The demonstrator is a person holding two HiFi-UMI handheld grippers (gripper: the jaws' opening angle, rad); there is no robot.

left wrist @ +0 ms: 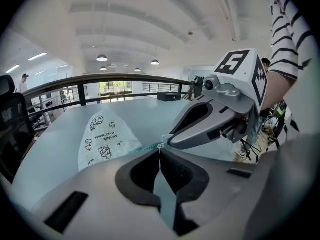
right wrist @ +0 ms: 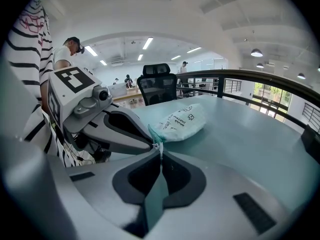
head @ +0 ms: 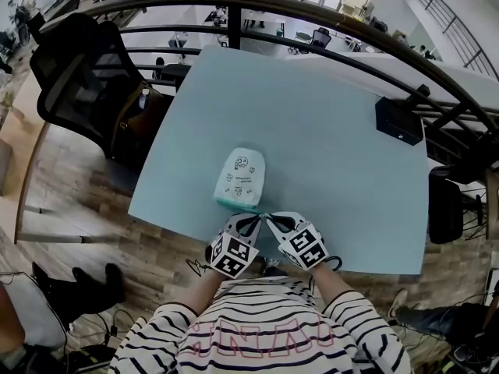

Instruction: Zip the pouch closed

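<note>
Pale blue-green worktop (head: 335,170), matte, bare but for a black box (head: 399,121) at its upper right. Dark curved railing (head: 234,6) runs behind it. Wooden floor (head: 70,178) at frame left, black office chair (head: 78,76) upper left. Both gripper views show a high white ceiling with round lamps.

Pouch (head: 240,176): white, black doodles, teal zip edge. It lies flat at lower centre of the head view, close to the worktop's near edge.

Left tool (left wrist: 160,148) and right tool (right wrist: 160,148) meet tip to tip at the pouch's near teal end. Each has its jaws together, pinching a small white bit at that edge. The bit is too small to tell zip pull from fabric. The tools hide how far the zip is done up. Striped shirt (head: 265,333) is cut off at frame bottom.
</note>
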